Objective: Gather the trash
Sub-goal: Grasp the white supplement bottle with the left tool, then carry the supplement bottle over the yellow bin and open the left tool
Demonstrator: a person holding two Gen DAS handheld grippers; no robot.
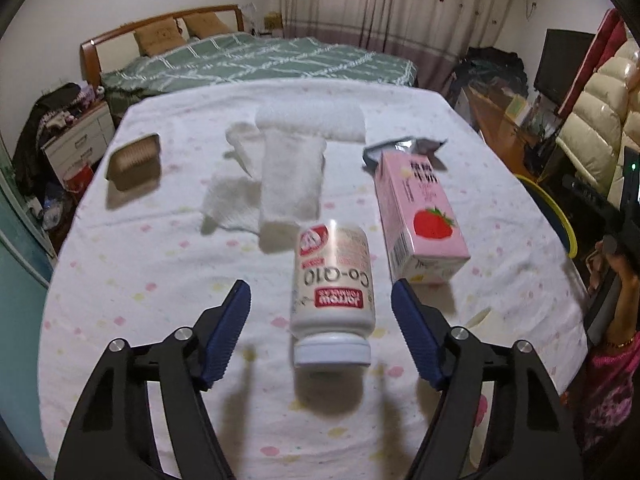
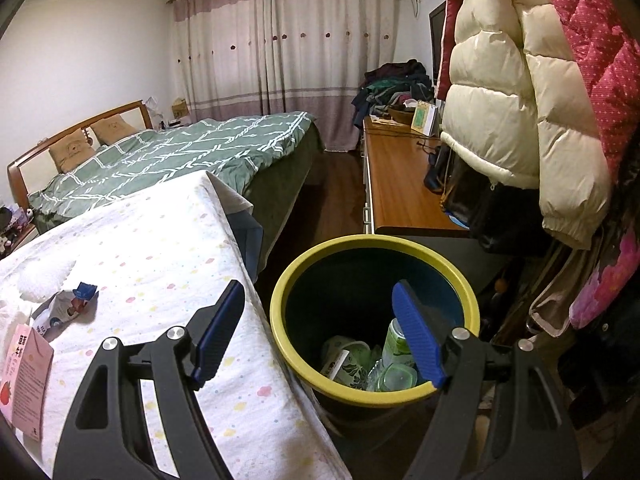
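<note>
A white Co-Q10 pill bottle [image 1: 332,296] lies on the dotted tablecloth [image 1: 160,272], cap toward me. My left gripper [image 1: 320,300] is open, its blue pads on either side of the bottle, not touching it. A pink strawberry milk carton [image 1: 420,216] lies to the right, a crumpled silver wrapper [image 1: 400,148] behind it. My right gripper [image 2: 318,304] is open and empty above the yellow-rimmed trash bin [image 2: 288,344], which holds bottles and cups [image 2: 372,360]. The carton [image 2: 24,372] and wrapper [image 2: 64,308] also show in the right wrist view.
White folded towels [image 1: 296,168] and a wooden brush [image 1: 134,160] lie farther back on the table. A bed [image 2: 180,152] stands behind, a wooden desk [image 2: 400,184] and hanging coats [image 2: 520,100] to the right of the bin.
</note>
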